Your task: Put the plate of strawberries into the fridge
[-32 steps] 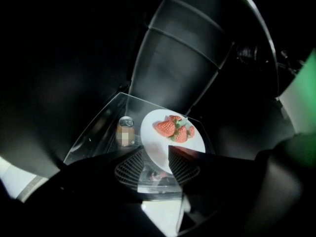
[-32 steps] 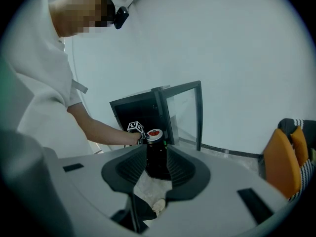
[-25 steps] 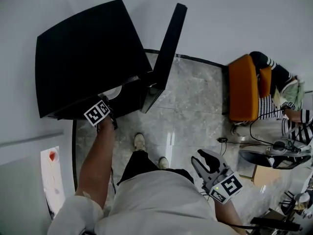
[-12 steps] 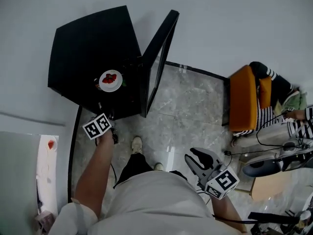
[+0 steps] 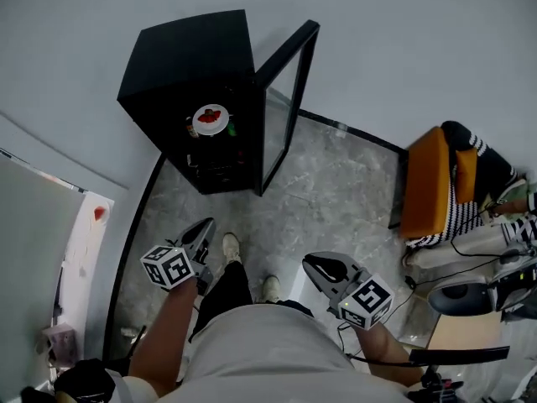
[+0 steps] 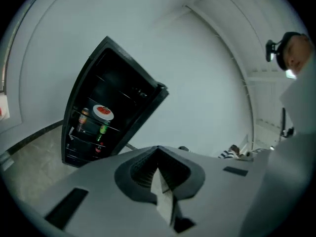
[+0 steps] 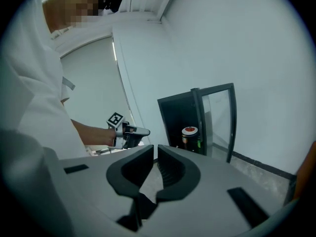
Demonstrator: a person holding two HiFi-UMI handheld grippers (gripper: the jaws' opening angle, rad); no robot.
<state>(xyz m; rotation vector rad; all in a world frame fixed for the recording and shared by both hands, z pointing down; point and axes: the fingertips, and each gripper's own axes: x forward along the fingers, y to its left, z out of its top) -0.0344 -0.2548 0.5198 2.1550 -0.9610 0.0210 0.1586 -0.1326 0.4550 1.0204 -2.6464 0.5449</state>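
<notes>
Though both empty — left gripper (image 6: 158,154) just shut, right gripper (image 7: 155,154) slightly apart.

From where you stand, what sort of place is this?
Probably an office or test room rather than a kitchen: a small black fridge stands on a polished stone floor against bare white walls, with an orange chair nearby.

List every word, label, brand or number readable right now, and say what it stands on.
No text can be read in any view.
Cans and bottles in the black glass-door fridge: labels too small to read.
Cubes on the left gripper and right gripper: black-and-white square patterns only, no letters or numbers.
</notes>
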